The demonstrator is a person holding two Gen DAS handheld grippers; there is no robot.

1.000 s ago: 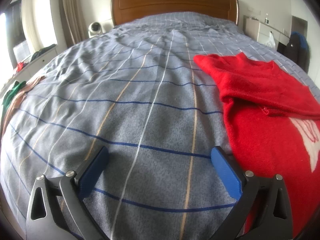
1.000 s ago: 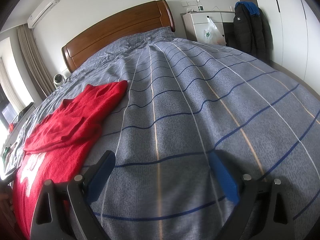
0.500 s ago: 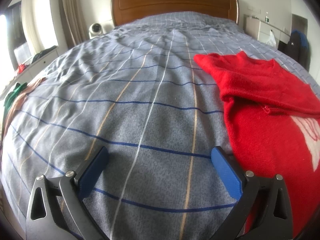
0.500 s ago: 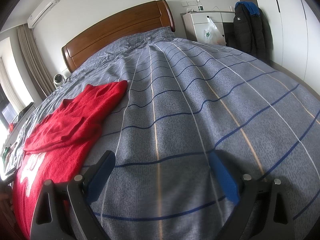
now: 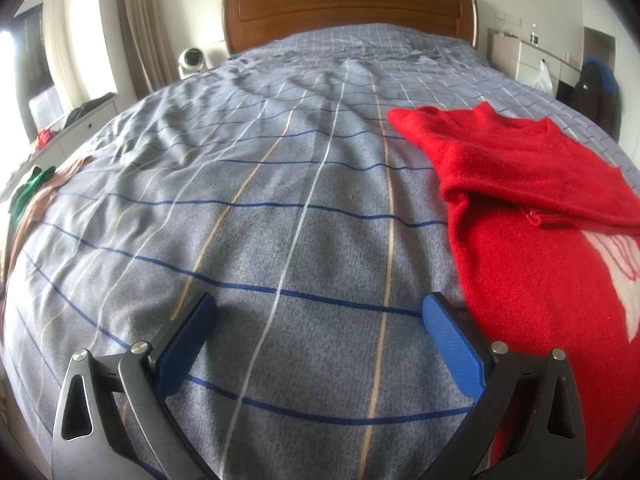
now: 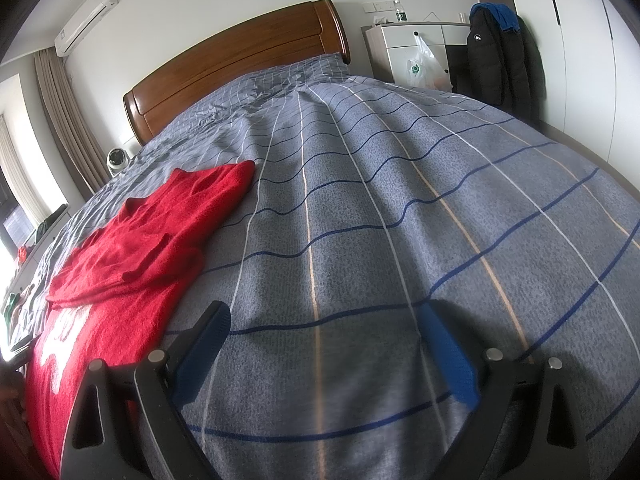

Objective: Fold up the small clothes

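A red knitted sweater (image 5: pixel 532 216) with a white pattern lies flat on the grey checked bedspread (image 5: pixel 280 184), its top part folded down over the body. In the left wrist view it fills the right side; in the right wrist view the sweater (image 6: pixel 132 256) lies at the left. My left gripper (image 5: pixel 320 314) is open just above the bedspread, its right blue pad near the sweater's left edge. Over bare bedspread (image 6: pixel 400 220) to the sweater's right, my right gripper (image 6: pixel 324 322) is open too. Neither holds anything.
A wooden headboard (image 5: pixel 348 8) closes the far end of the bed. Green and tan clothes (image 5: pixel 30 192) lie at the bed's left edge. A white cabinet (image 6: pixel 416 52) with a hanging bag and a dark jacket (image 6: pixel 500 60) stand to the right.
The left wrist view has shifted very slightly, so the sweater sits a little further right. The right gripper has not moved.
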